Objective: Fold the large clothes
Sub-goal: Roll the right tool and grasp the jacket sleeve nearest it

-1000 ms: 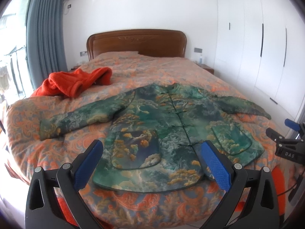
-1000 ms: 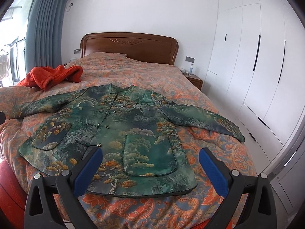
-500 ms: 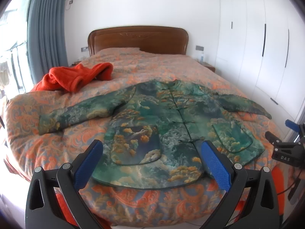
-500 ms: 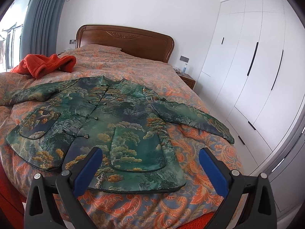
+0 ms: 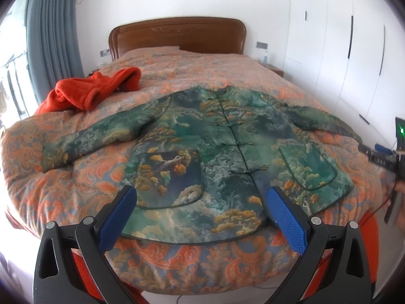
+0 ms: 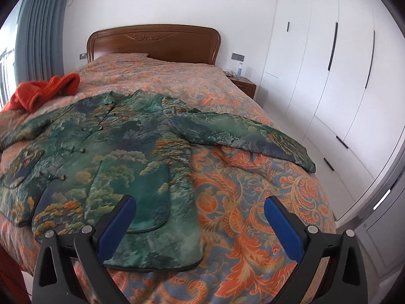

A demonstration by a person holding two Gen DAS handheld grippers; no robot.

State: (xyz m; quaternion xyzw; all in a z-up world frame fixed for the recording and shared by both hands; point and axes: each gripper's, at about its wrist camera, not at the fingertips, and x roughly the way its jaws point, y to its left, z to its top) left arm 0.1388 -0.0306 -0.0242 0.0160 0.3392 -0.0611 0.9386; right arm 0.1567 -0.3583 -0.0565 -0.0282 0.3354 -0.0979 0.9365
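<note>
Showing R gripper (image 5: 379, 157): L cam only.

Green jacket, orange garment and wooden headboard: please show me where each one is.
green jacket (image 5: 222, 157): left wrist view, on its front, beside the buttons.
orange garment (image 5: 88, 93): left wrist view, on the middle of the heap.
wooden headboard (image 6: 152, 41): right wrist view, on its central panel.

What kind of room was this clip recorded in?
A home bedroom, most likely. A bed with a carved wooden headboard and orange paisley quilt fills the view, white built-in wardrobe doors line one wall, and a green patterned padded jacket lies spread on the quilt.
</note>
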